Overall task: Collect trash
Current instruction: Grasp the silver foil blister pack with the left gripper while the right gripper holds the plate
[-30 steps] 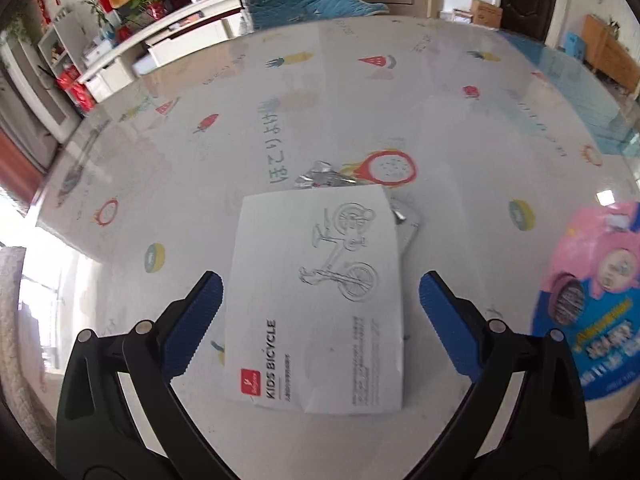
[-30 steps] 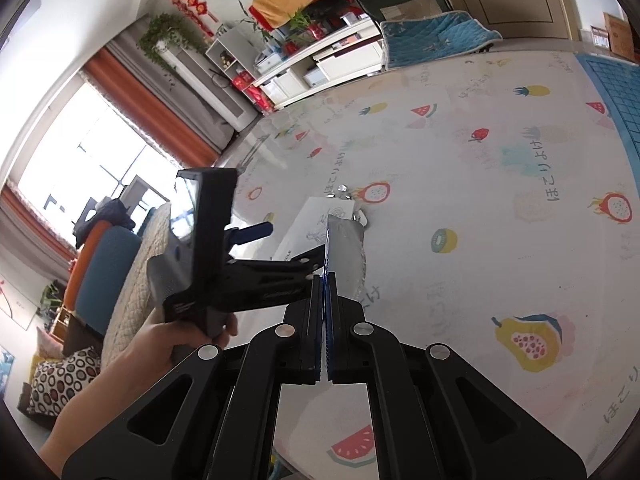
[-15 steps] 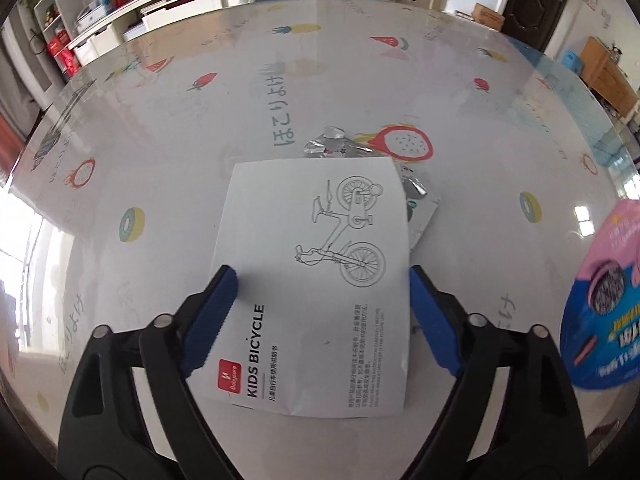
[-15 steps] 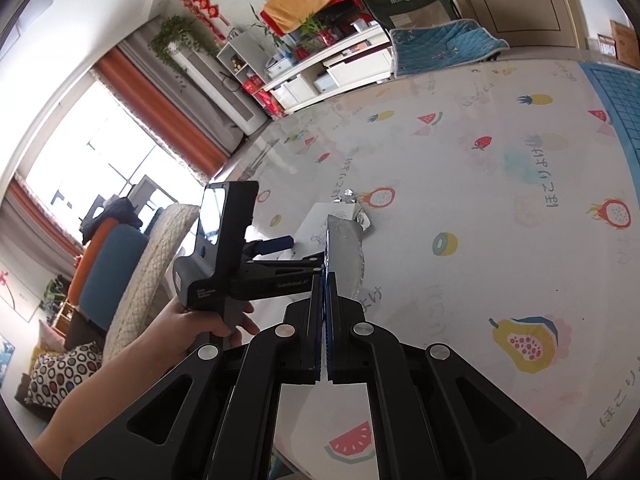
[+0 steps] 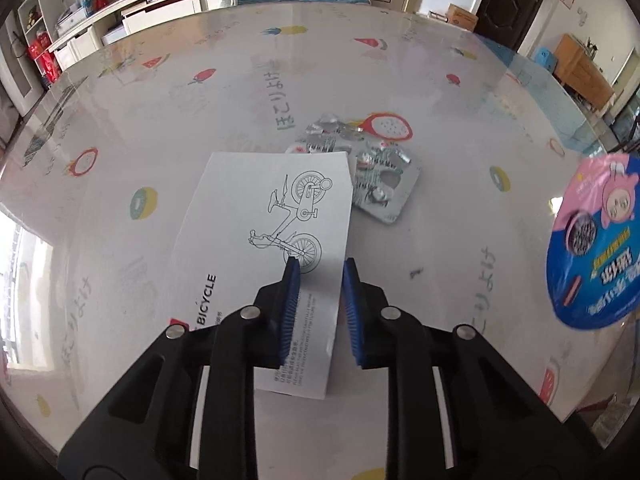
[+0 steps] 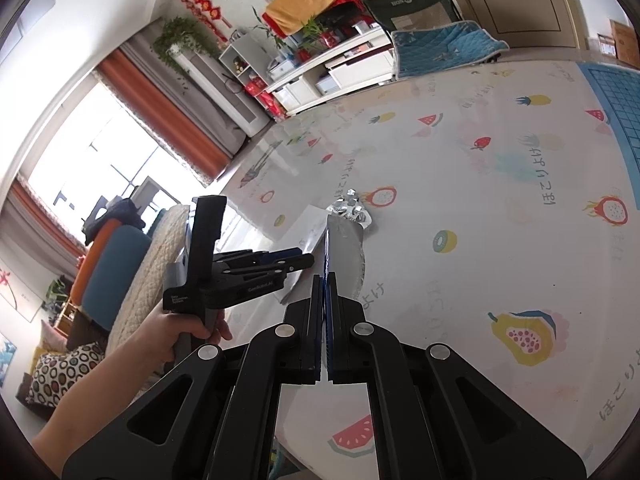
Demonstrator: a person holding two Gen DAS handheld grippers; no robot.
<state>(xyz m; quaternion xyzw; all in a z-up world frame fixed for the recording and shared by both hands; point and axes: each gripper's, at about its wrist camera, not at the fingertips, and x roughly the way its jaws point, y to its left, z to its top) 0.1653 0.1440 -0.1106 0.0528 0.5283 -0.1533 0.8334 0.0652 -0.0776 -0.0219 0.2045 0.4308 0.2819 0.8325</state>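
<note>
A white "KIDS BICYCLE" leaflet [image 5: 276,216] lies flat on the fruit-print table [image 5: 160,128]. Silver blister packs [image 5: 376,172] lie just beyond its far right corner. My left gripper [image 5: 318,276] hovers over the leaflet's right edge with its blue pads a narrow gap apart, nothing between them. My right gripper [image 6: 325,280] is shut on a thin round pink-and-blue package [image 6: 344,256], held edge-on; the same package shows at the right of the left wrist view [image 5: 596,240]. The right wrist view also shows the left gripper [image 6: 304,261], the leaflet [image 6: 310,226] and the blister packs [image 6: 352,212].
The table's near edge [image 5: 400,416] runs just below the leaflet. A sofa with cushions [image 6: 120,264] stands left of the table. White shelving [image 6: 340,68] and a blue quilted chair back [image 6: 444,48] stand beyond the far edge.
My left gripper's jaws have closed from wide open around the leaflet to a narrow gap, and it has shifted toward the leaflet's right edge. The right gripper still holds its package.
</note>
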